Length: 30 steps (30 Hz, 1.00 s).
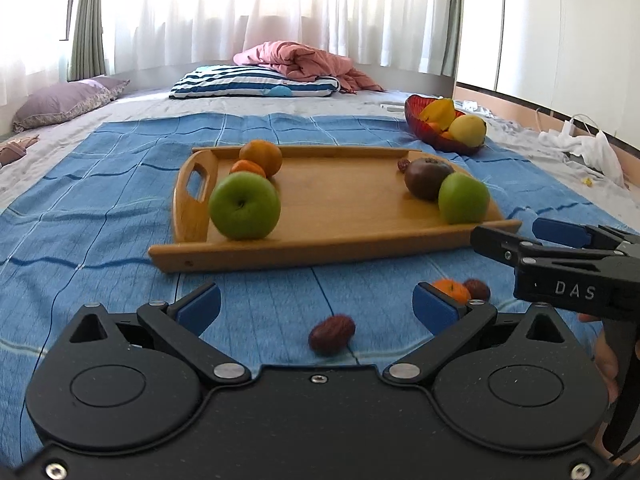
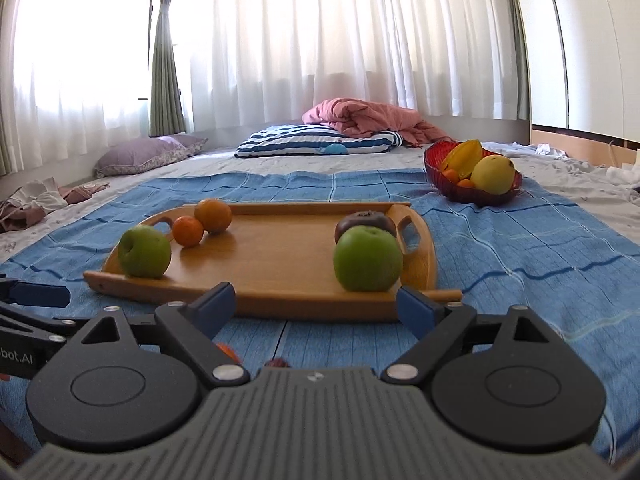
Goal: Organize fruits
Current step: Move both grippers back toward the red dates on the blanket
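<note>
Left gripper (image 1: 316, 306) is held low over the blue blanket (image 1: 120, 216), fingers spread wide, nothing gripped. A red date (image 1: 331, 334) is seen on the blanket between the fingers, nearer the gripper body than the tips, touching neither pad. A small tangerine (image 1: 452, 290) and a second date (image 1: 478, 289) are seen just past the right-hand fingertip (image 1: 434, 308), on the blanket.

Right gripper (image 2: 316, 306) is likewise spread wide and empty, pointed at the near rim of the wooden tray (image 2: 280, 256). Its fingers are also seen in the left view, entering from the right near the tray's corner.

On the tray: a green apple (image 1: 244, 205), small orange (image 1: 248, 168) and larger orange (image 1: 261, 157) are grouped at the left end; another green apple (image 1: 464, 198) and a dark brown fruit (image 1: 426, 178) at the right end.

A red bowl (image 1: 424, 130) holding yellow fruit is placed on the blanket beyond the tray's right end. The blanket is spread over a bed; a striped pillow (image 1: 252, 83), pink quilt (image 1: 296, 60) and purple pillow (image 1: 60, 102) are seen behind, with white curtains (image 1: 260, 4) backlit.
</note>
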Each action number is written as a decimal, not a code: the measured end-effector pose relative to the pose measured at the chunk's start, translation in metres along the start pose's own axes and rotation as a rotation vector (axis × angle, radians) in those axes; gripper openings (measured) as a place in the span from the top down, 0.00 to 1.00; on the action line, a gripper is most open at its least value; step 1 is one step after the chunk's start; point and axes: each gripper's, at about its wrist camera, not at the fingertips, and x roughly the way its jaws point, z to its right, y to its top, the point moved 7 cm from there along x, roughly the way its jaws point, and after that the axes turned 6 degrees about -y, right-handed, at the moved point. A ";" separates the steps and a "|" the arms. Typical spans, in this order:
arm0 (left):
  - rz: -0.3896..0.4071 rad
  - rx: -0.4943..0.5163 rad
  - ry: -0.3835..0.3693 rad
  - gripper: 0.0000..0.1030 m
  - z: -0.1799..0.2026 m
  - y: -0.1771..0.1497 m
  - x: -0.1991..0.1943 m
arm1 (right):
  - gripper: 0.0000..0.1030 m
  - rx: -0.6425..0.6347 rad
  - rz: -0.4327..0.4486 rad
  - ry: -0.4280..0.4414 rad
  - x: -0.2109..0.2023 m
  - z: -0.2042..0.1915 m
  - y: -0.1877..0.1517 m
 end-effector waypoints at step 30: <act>-0.043 -0.026 0.006 0.34 0.011 -0.024 0.011 | 0.50 -0.095 0.000 0.015 -0.027 -0.032 -0.049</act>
